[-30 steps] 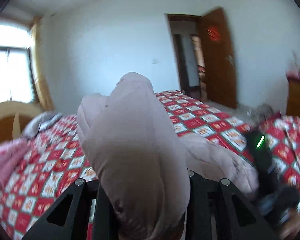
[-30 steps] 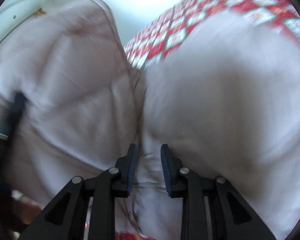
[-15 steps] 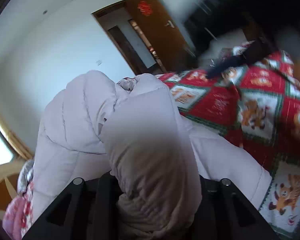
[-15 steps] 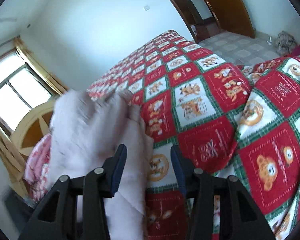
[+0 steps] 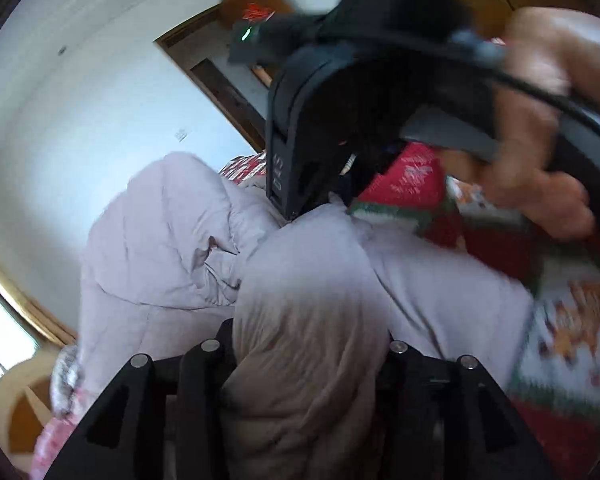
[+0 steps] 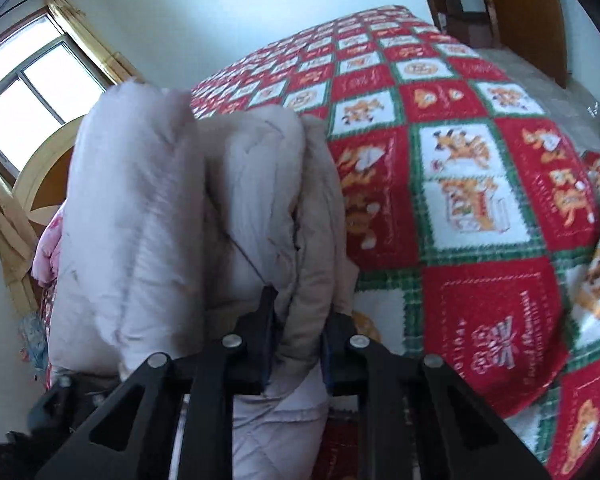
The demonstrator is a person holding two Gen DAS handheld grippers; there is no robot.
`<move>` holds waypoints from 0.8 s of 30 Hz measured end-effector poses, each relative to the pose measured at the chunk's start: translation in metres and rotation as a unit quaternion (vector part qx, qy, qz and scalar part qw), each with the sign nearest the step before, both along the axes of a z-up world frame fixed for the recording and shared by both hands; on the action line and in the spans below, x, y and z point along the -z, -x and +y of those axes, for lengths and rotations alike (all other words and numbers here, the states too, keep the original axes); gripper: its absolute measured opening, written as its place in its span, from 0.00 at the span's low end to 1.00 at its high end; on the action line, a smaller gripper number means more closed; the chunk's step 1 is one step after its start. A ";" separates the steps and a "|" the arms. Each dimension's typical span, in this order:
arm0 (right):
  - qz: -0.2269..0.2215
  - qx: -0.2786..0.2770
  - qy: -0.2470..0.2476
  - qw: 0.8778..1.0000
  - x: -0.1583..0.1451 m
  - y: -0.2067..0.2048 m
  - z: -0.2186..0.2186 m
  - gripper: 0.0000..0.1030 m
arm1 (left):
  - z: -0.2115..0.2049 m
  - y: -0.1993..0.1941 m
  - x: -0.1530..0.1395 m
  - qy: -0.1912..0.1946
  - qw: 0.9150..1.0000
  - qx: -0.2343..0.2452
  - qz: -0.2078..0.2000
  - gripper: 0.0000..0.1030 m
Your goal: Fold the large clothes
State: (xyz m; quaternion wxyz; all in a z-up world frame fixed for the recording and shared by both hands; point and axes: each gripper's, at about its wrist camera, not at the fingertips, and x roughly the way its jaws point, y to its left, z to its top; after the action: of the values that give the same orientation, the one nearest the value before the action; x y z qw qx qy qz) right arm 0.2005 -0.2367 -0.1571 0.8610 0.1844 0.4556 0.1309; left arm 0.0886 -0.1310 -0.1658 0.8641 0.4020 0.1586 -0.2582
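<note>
A large pale pinkish-grey padded coat [image 5: 172, 248] hangs bunched over the bed. My left gripper [image 5: 308, 344] is shut on a thick roll of the coat, which hides its fingertips. In the right wrist view the coat [image 6: 140, 216] stands up in thick folds. My right gripper [image 6: 298, 312] is shut on one fold of it, the fabric squeezed between the blue-padded fingers [image 6: 270, 320]. The right gripper's body [image 5: 340, 100] and the person's hand [image 5: 540, 152] show close above the coat in the left wrist view.
The bed has a red, white and green patchwork blanket [image 6: 480, 200] with bear pictures. A wooden headboard [image 6: 40, 176] and pink bedding [image 6: 48, 248] lie at the left under a window [image 6: 28, 92]. A brown door [image 6: 520, 12] stands open at the far right.
My right gripper was open beside the coat half a second ago and has now shut on a fold. The left gripper has tilted, and the right gripper has come in close above it.
</note>
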 end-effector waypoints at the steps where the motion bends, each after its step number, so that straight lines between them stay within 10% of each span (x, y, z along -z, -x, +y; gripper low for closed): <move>1: 0.001 -0.005 0.005 1.000 -0.002 0.001 0.004 0.21 | 0.005 0.009 -0.003 -0.012 1.000 0.009 -0.004 0.42; 13: 0.002 -0.020 0.045 0.999 0.006 -0.006 0.020 0.26 | 0.021 0.033 -0.022 0.037 0.999 0.033 -0.019 0.56; 19: 0.015 -0.017 0.016 1.000 0.008 -0.005 0.008 0.23 | 0.047 0.065 -0.062 0.114 0.986 0.103 -0.068 0.84; 24: -0.004 -0.007 0.013 1.000 0.013 0.003 0.008 0.23 | 0.139 0.011 -0.106 0.251 0.968 0.005 0.003 0.84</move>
State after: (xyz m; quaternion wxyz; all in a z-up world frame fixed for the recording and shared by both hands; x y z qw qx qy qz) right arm 0.1974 -0.2291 -0.1699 0.8641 0.1699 0.4552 0.1315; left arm 0.0775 0.0082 -0.0598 0.9355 0.1727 0.0890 -0.2951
